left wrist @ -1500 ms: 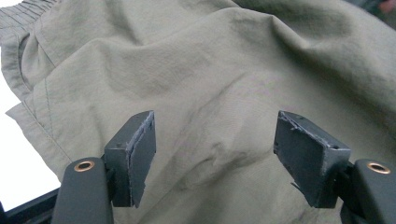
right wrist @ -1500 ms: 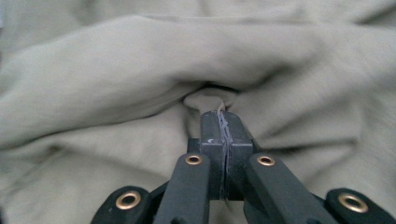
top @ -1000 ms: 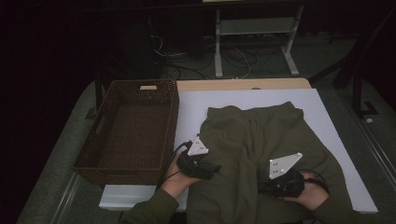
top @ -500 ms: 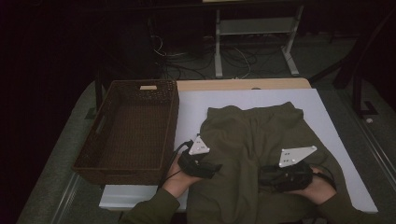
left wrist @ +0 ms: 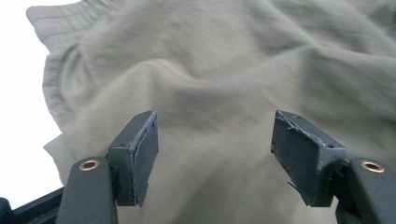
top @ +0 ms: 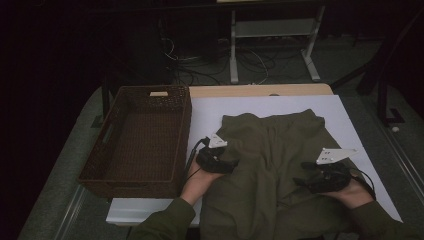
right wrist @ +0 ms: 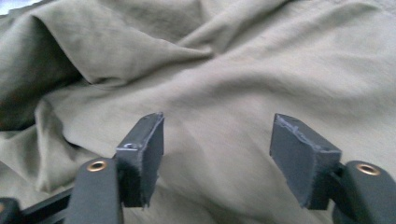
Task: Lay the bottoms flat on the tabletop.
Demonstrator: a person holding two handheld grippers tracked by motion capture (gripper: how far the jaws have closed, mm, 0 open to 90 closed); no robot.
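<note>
An olive green garment [top: 270, 150] lies crumpled on the white table cover [top: 210, 110]. My left gripper [top: 235, 166] rests at the garment's left edge, pointing right over the cloth. Its jaws stand open in the left gripper view [left wrist: 215, 140], with only loose fabric [left wrist: 233, 70] beyond them. My right gripper [top: 296, 182] sits on the garment's near right part, pointing left. Its jaws have just been opening and stand apart [right wrist: 217, 140]; folds of cloth [right wrist: 233, 70] lie past them and nothing is pinched.
A dark woven basket [top: 185, 125] stands on the table's left side, close to my left hand. Bare white cover shows beyond the garment and at the right edge [top: 365, 150]. Cables and a stand's legs [top: 235, 75] lie on the floor behind the table.
My right gripper has slid to the right over the garment. The left gripper has shifted a little farther onto the table.
</note>
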